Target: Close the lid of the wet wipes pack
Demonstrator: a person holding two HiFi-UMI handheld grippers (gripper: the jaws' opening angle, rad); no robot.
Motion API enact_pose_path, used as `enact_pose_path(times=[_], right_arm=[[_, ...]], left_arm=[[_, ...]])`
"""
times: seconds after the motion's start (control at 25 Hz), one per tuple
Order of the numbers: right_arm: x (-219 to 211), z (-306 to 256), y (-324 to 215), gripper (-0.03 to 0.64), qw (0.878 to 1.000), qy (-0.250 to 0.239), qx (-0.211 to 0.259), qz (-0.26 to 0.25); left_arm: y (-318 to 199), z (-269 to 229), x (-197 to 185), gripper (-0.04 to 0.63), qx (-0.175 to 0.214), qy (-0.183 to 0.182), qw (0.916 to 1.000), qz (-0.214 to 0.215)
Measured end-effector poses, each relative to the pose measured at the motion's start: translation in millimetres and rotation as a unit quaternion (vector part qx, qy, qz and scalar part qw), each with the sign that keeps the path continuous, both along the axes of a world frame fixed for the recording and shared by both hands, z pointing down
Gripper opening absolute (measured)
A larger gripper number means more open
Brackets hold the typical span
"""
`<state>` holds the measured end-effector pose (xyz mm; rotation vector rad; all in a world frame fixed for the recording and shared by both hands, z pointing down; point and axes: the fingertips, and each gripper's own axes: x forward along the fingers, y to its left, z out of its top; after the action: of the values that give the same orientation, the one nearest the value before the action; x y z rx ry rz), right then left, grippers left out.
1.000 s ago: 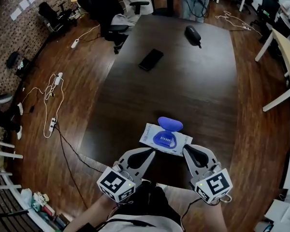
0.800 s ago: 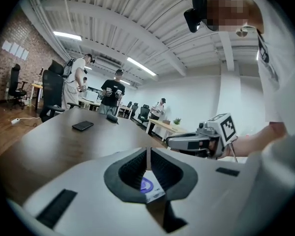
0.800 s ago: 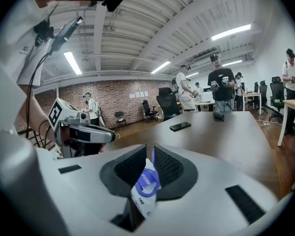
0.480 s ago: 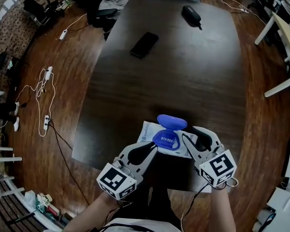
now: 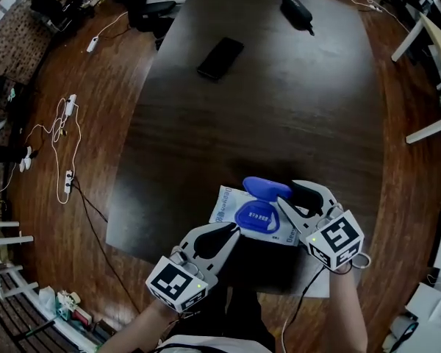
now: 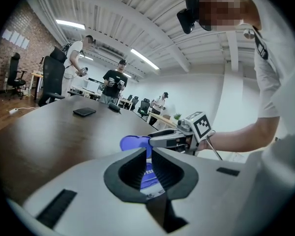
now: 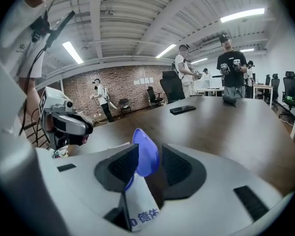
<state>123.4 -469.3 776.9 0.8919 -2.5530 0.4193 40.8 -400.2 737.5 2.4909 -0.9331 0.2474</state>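
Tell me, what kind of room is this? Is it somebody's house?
Not a house. It is most likely an office or shared workroom. There is a long dark meeting table, a black office chair, more desks off to the side, and strip lights along the ceiling.

Long dark bench [image 5: 279, 123], with a black phone [image 5: 220, 58] lying flat and a black case [image 5: 296, 12] near the far end, well apart. On the wooden floor [image 5: 110, 101] to the left, a power strip [image 5: 67, 184] and loose white cables [image 5: 59, 134]. Farther off, standing people [image 7: 231, 63] and a brick wall [image 7: 123, 85].
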Motion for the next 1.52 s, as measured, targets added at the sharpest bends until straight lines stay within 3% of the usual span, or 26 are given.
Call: enact_pose_path(times=[0.52,0.96,1.52], right_arm=[[-24,-8,43,0.13,0.999,0.001,-0.012,-0.048],[-53,11,92,0.13,0.993,0.051,-0.043,-0.098],[-77,43,106,0.143,0.983,0.123,-0.056,-0.124]], left_arm=[[14,-11,-10,0.025,0.014,0.004,0.9999,-0.003],[43,-14,-9,0.025,0.021,0.004,0.9997,0.01],[57,-5,-19,0.025,0.017,0.0,0.9998,0.012]])
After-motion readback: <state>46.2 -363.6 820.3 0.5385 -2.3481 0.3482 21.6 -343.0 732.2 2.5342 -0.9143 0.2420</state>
